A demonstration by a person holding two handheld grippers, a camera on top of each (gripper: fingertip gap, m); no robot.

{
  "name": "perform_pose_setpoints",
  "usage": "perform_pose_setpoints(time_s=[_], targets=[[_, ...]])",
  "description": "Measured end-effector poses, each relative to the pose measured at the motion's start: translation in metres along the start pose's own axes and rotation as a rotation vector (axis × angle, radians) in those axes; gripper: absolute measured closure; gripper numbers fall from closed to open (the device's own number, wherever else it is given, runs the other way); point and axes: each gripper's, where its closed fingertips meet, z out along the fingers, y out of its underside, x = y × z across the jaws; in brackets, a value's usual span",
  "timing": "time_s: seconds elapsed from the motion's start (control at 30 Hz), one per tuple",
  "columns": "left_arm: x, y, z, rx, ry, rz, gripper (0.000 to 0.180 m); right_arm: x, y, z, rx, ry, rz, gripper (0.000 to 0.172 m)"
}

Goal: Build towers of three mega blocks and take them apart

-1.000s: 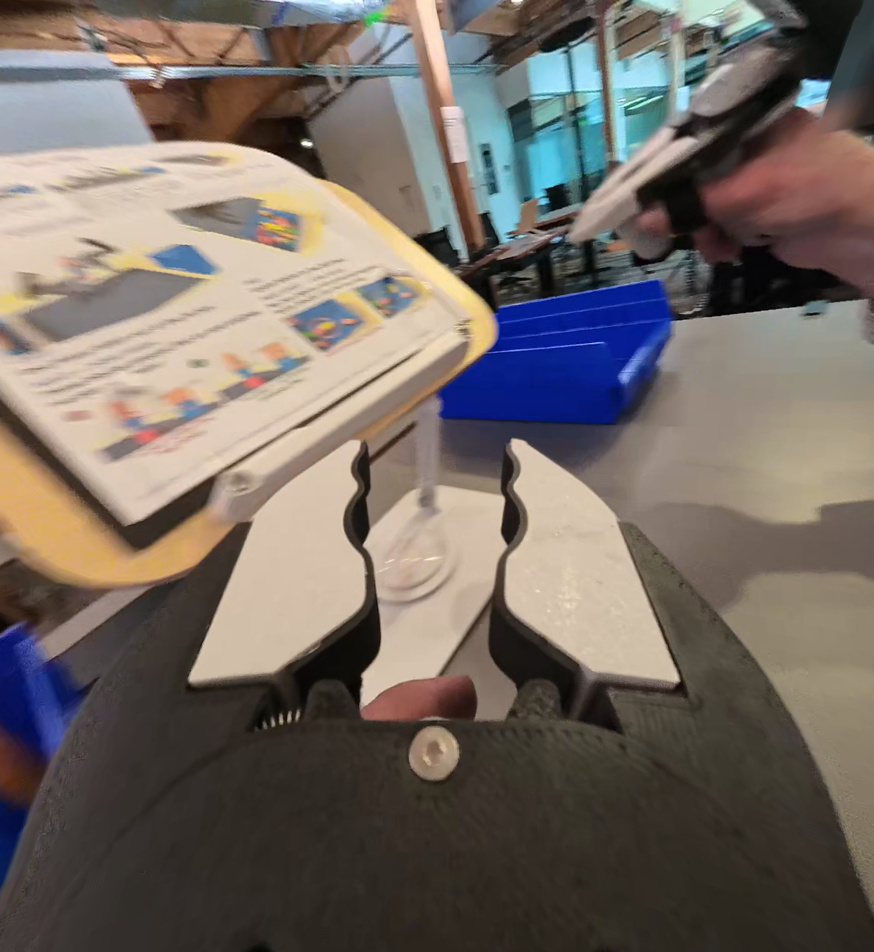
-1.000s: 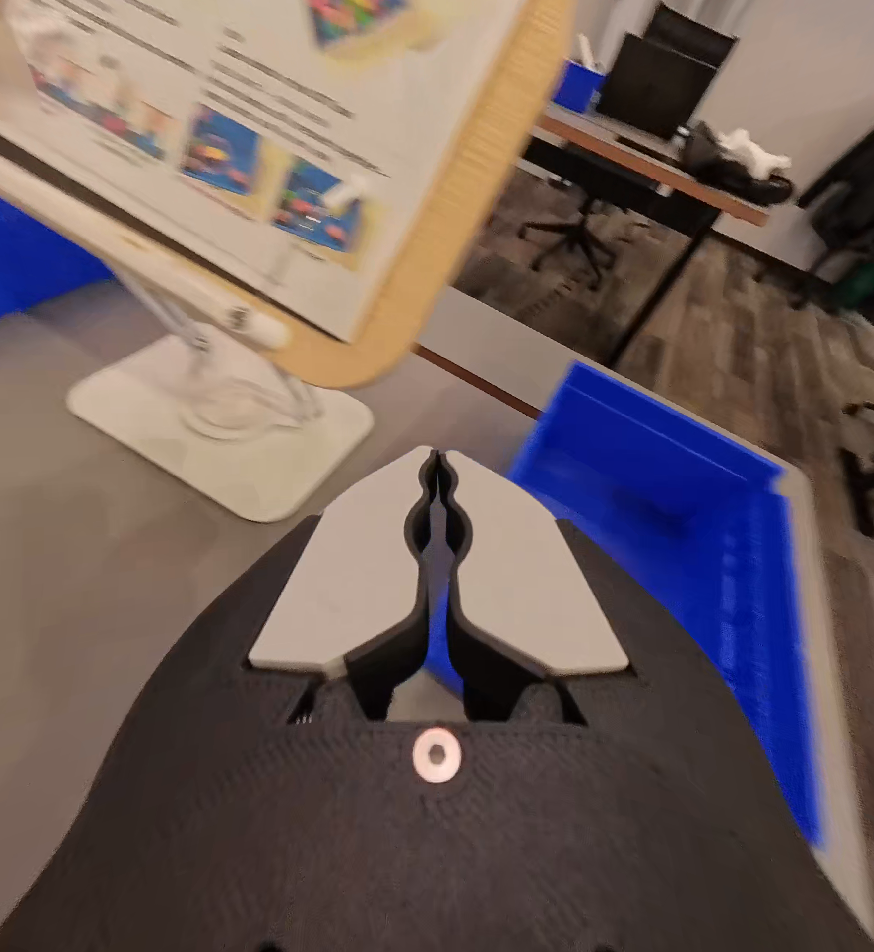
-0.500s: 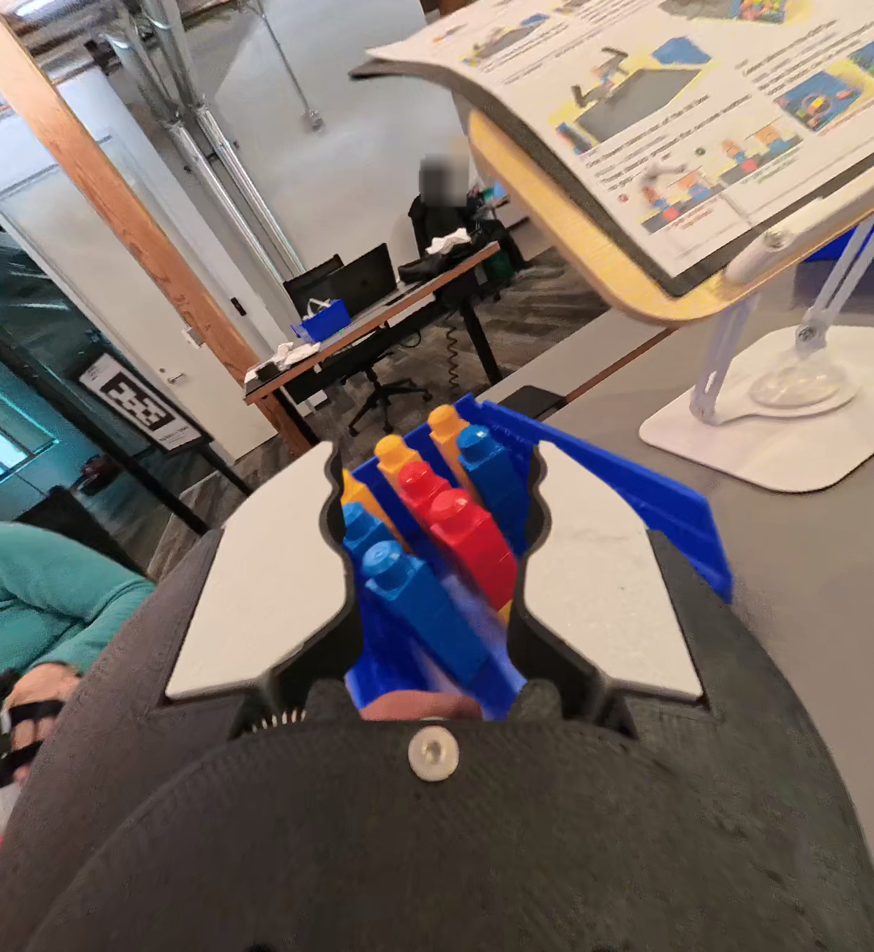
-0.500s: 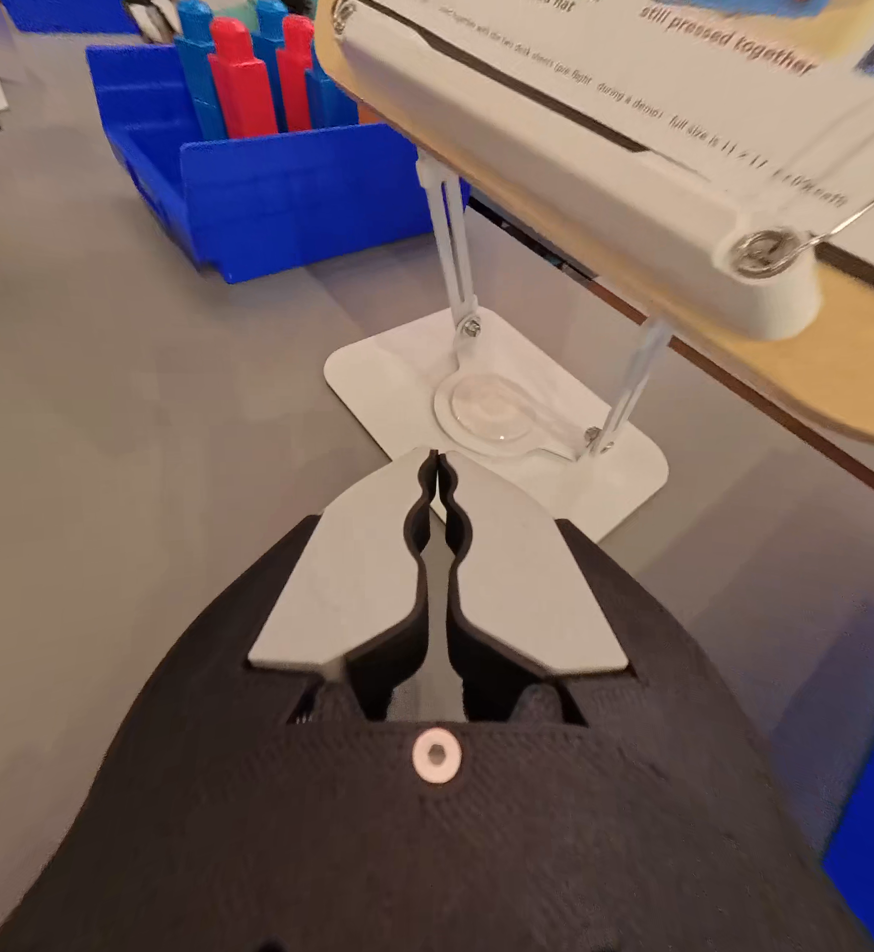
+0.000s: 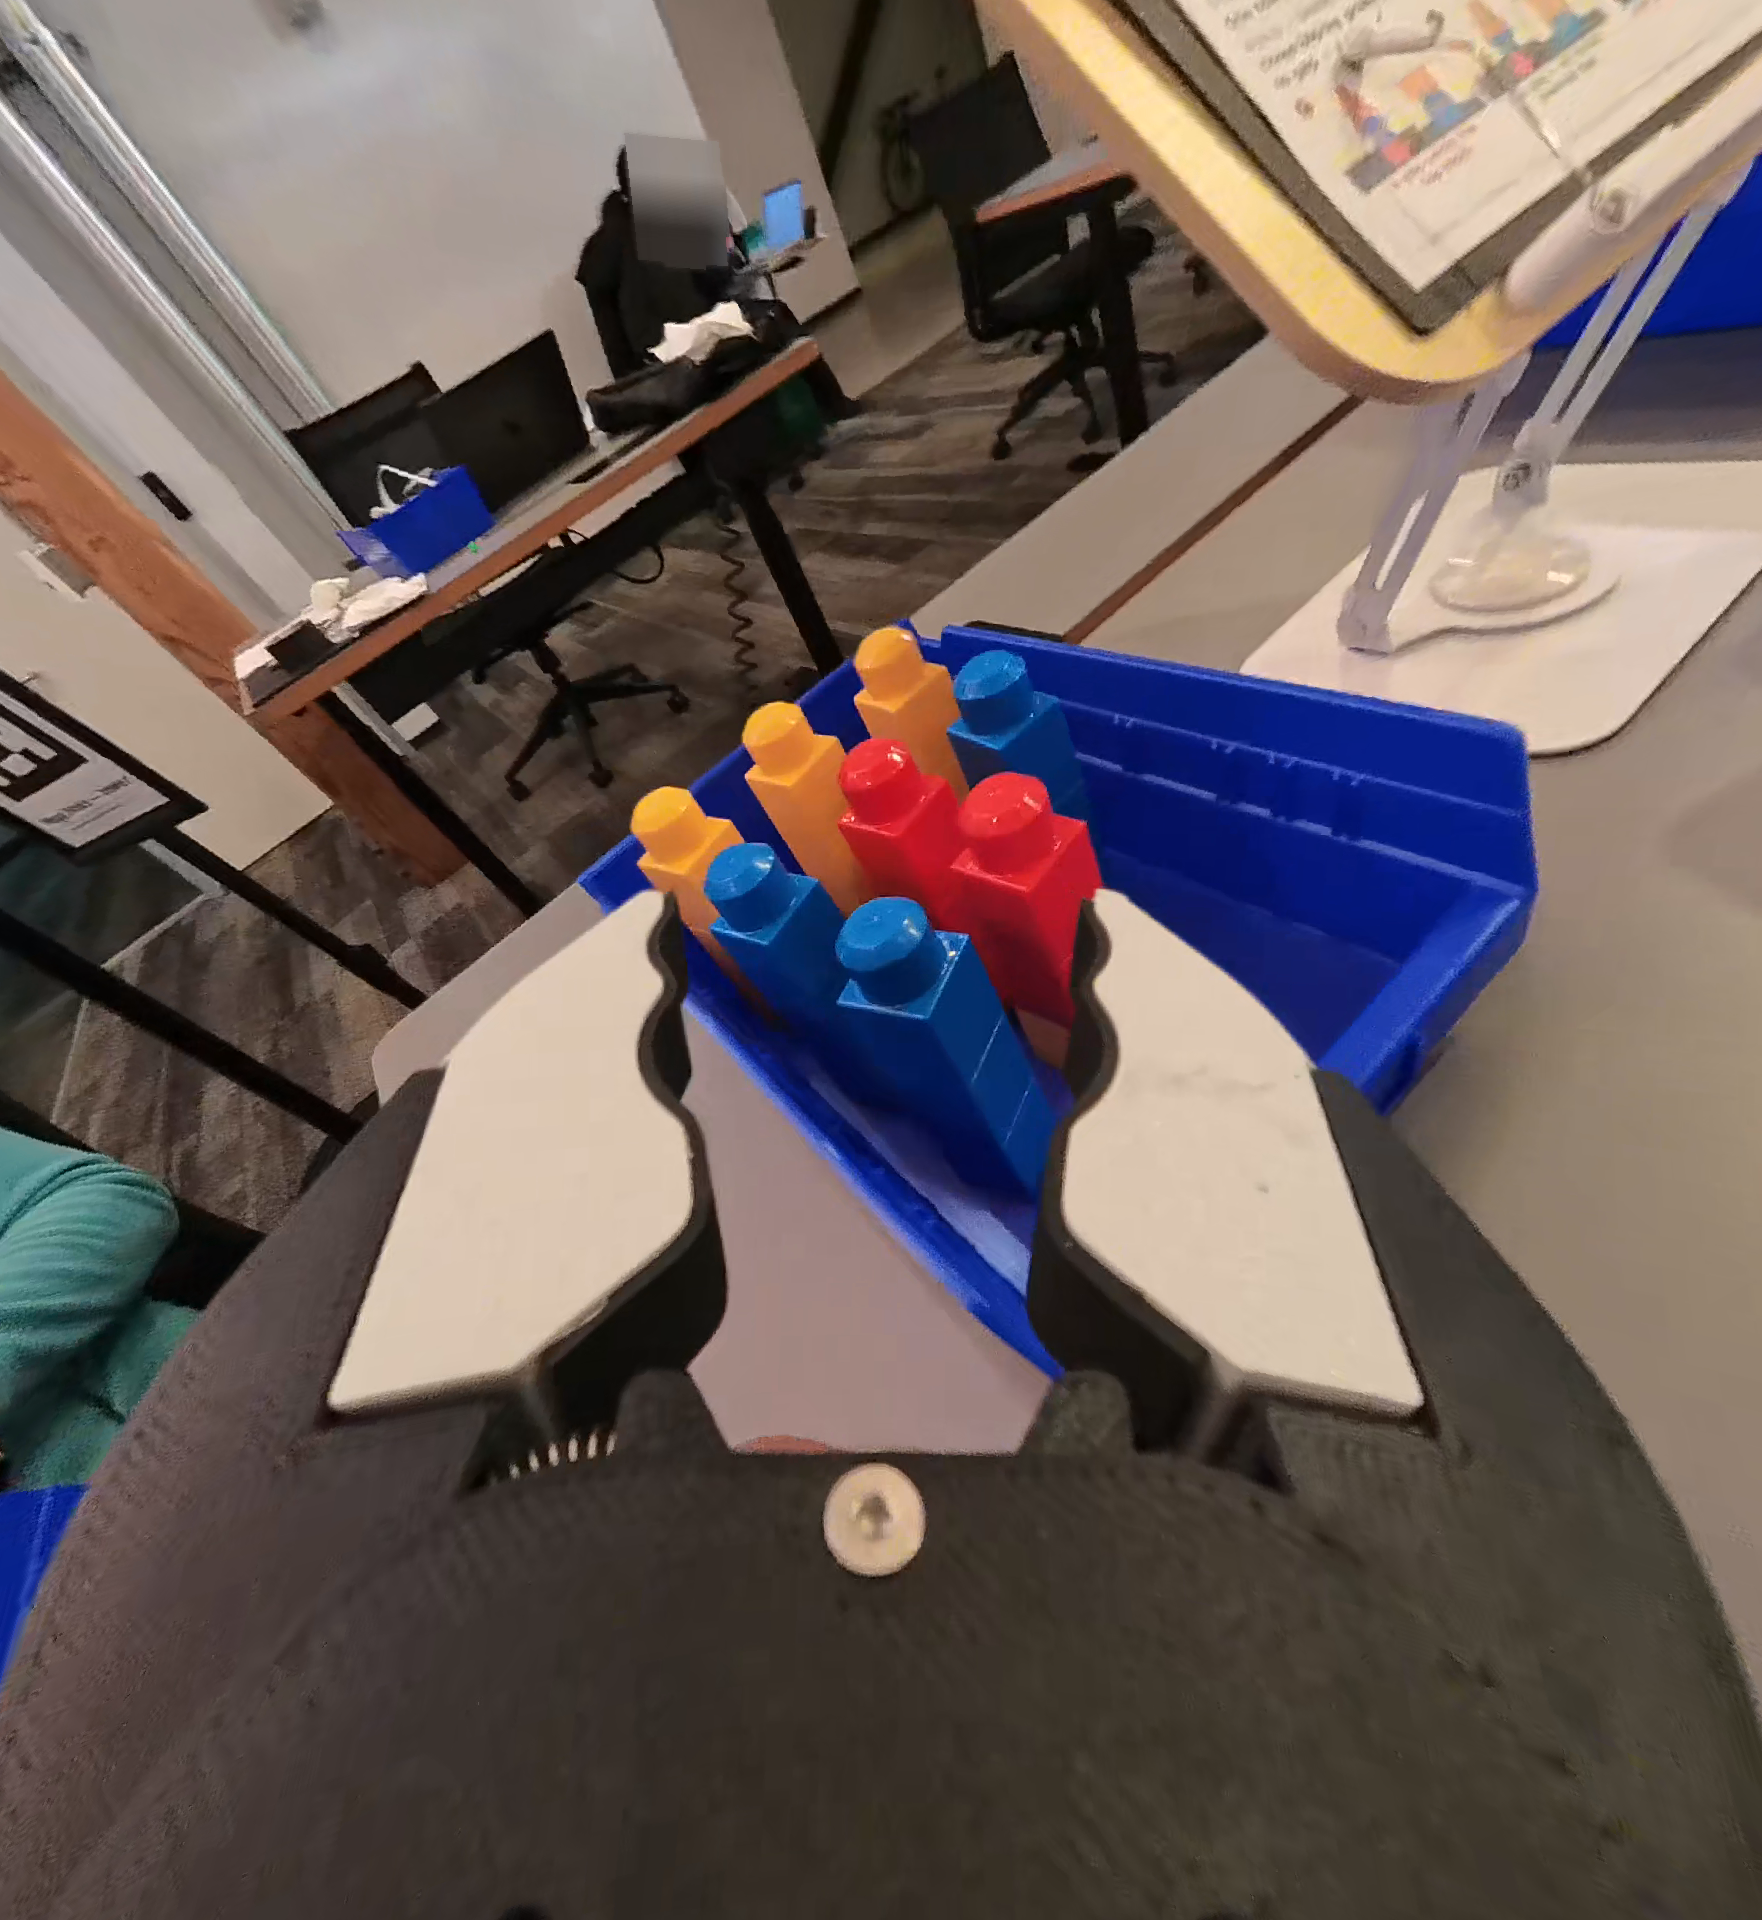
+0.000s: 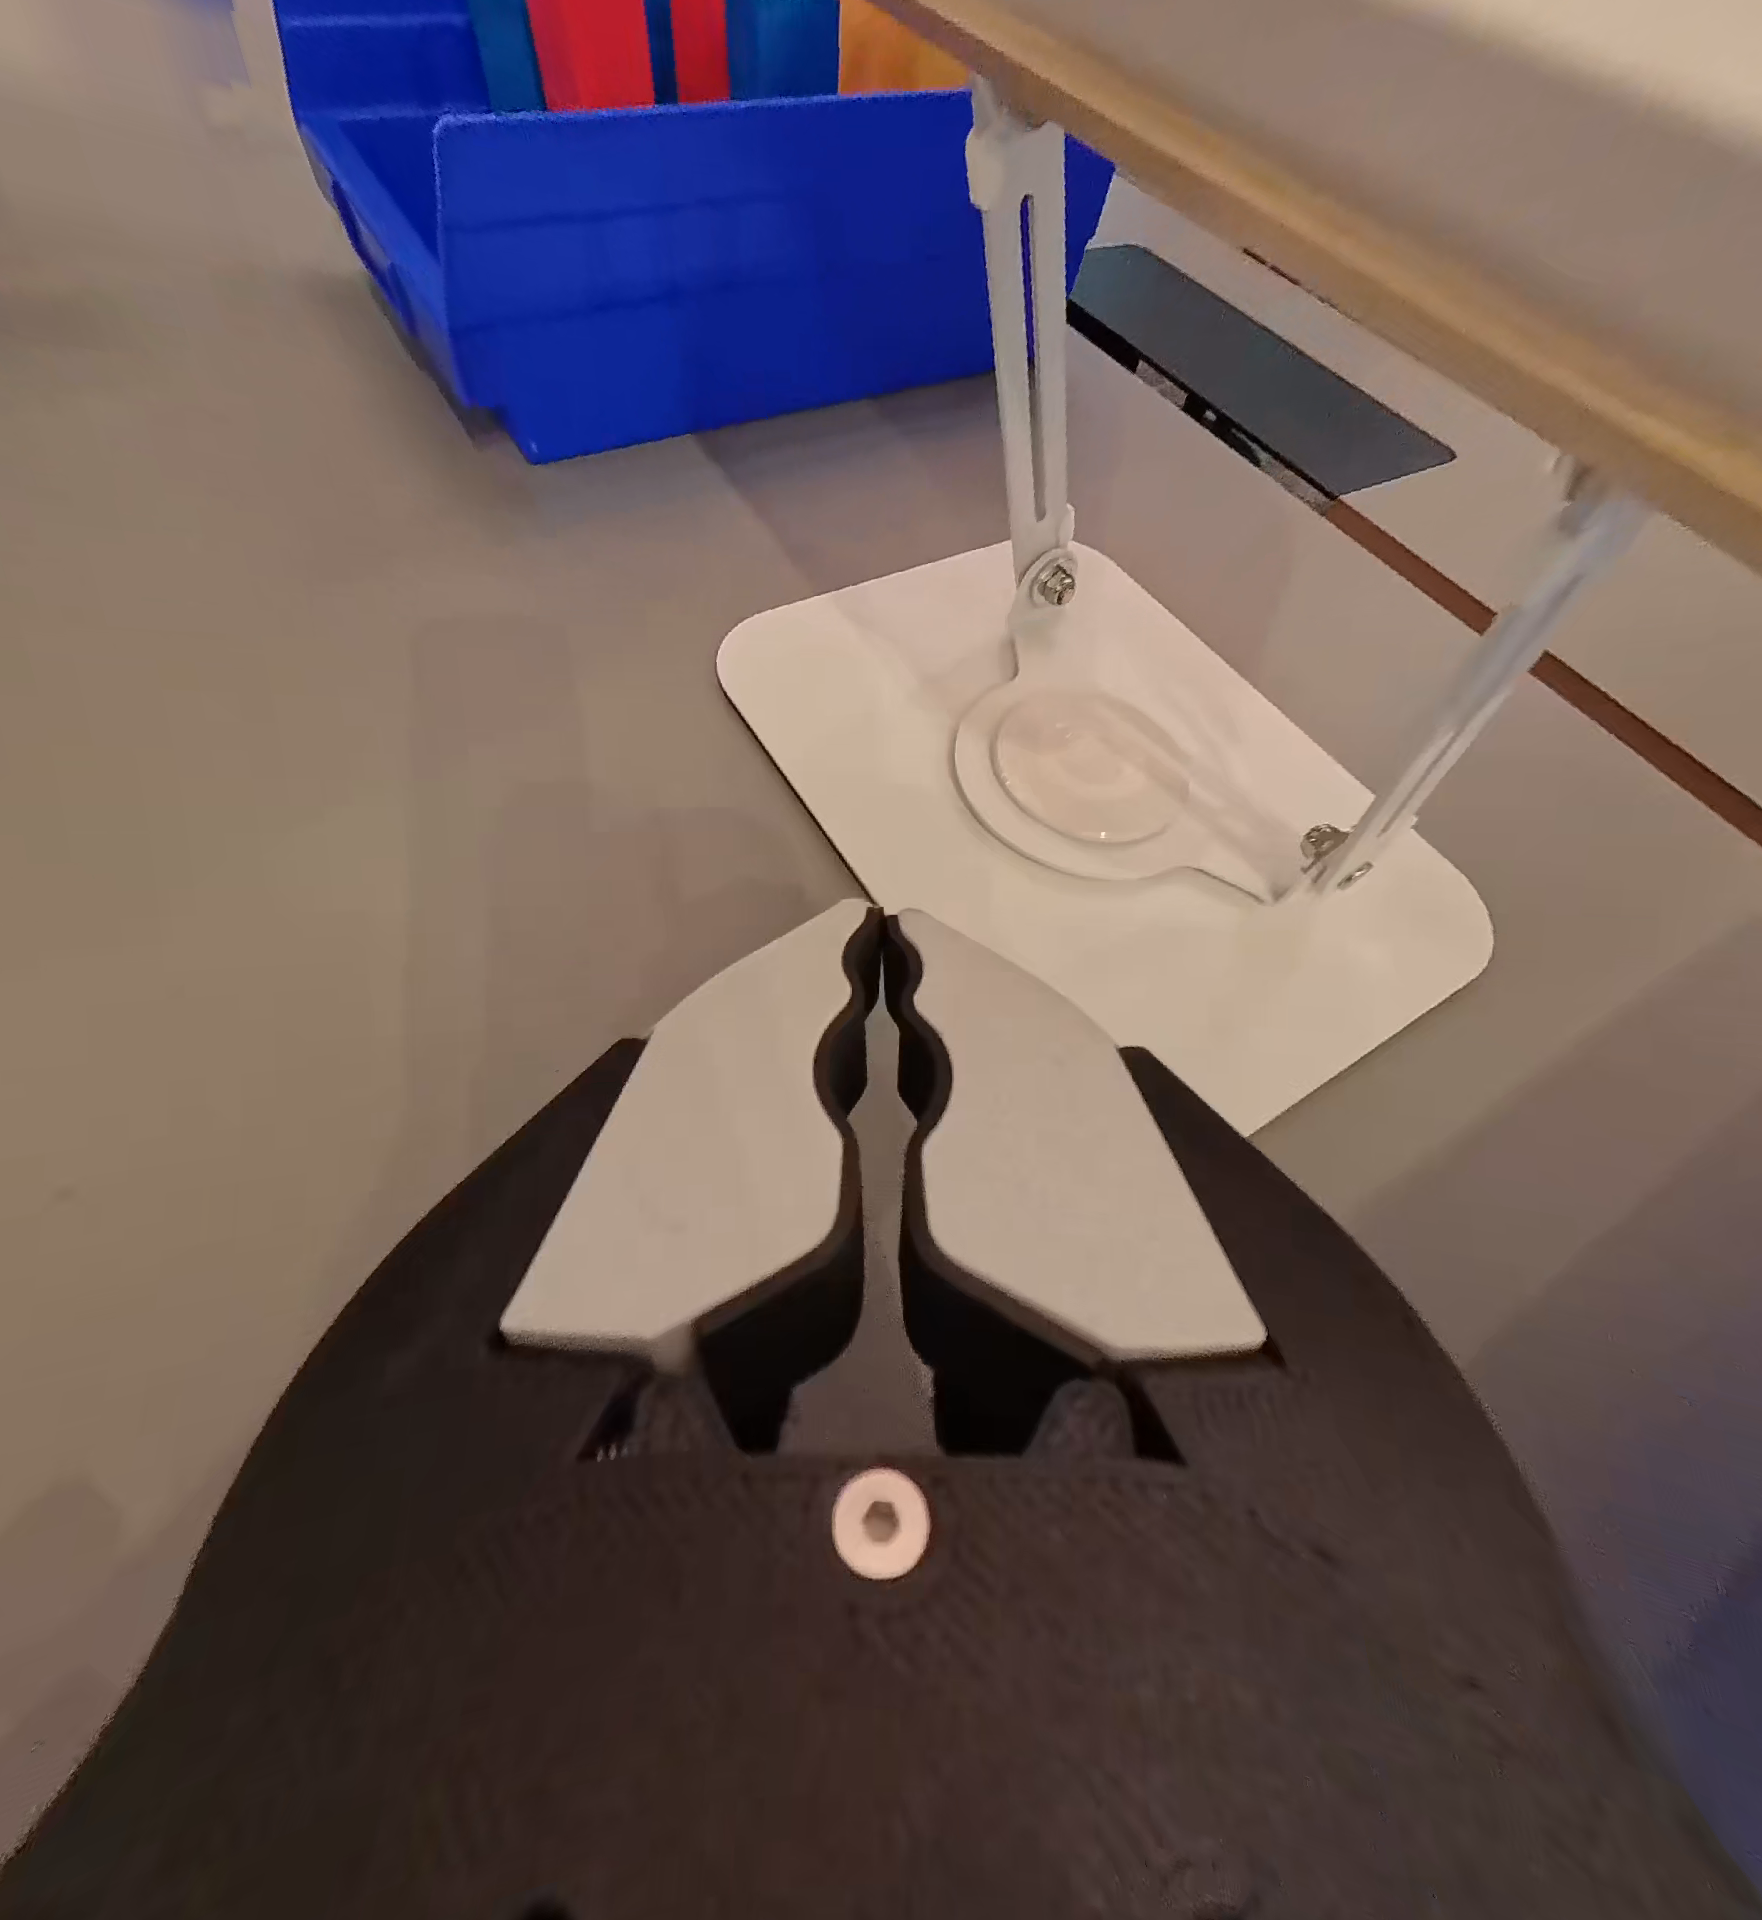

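Swinging from the stand toward the bin point(image 5: 1376, 748), the left gripper point(image 5: 877, 935) now gapes wide, empty, framing a blue tower point(image 5: 929, 1029) to grab; right gripper point(image 6: 882, 920) rests closed, empty.

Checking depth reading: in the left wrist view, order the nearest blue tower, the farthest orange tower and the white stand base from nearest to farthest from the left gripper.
1. Blue tower, between the open fingers of the left gripper.
2. Orange tower, at the bin's back corner.
3. White stand base, beyond the bin, right.
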Motion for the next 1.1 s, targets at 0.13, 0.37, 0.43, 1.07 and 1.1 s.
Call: perform_pose_setpoints(time_s=[0.13,0.37,0.43,1.07,1.1], targets=[[-0.003,0.013,0.011,-0.048,0.098,0.018,0.104,-0.004,-0.001,0.000,0.026,-0.041,0.011,0.172],[-0.004,0.035,0.037,-0.167,0.267,0.034,0.099,-0.005,-0.002,0.001,0.050,-0.078,0.035,0.172],[0.003,0.042,0.043,-0.228,0.325,0.069,0.100,-0.007,0.000,0.002,0.044,-0.087,0.031,0.172],[0.027,0.081,0.067,-0.524,0.589,0.023,0.127,-0.011,0.003,0.005,0.029,-0.117,0.016,0.172],[0.027,0.079,0.066,-0.520,0.594,0.034,0.140,-0.011,0.003,0.005,0.029,-0.116,0.014,0.172]])
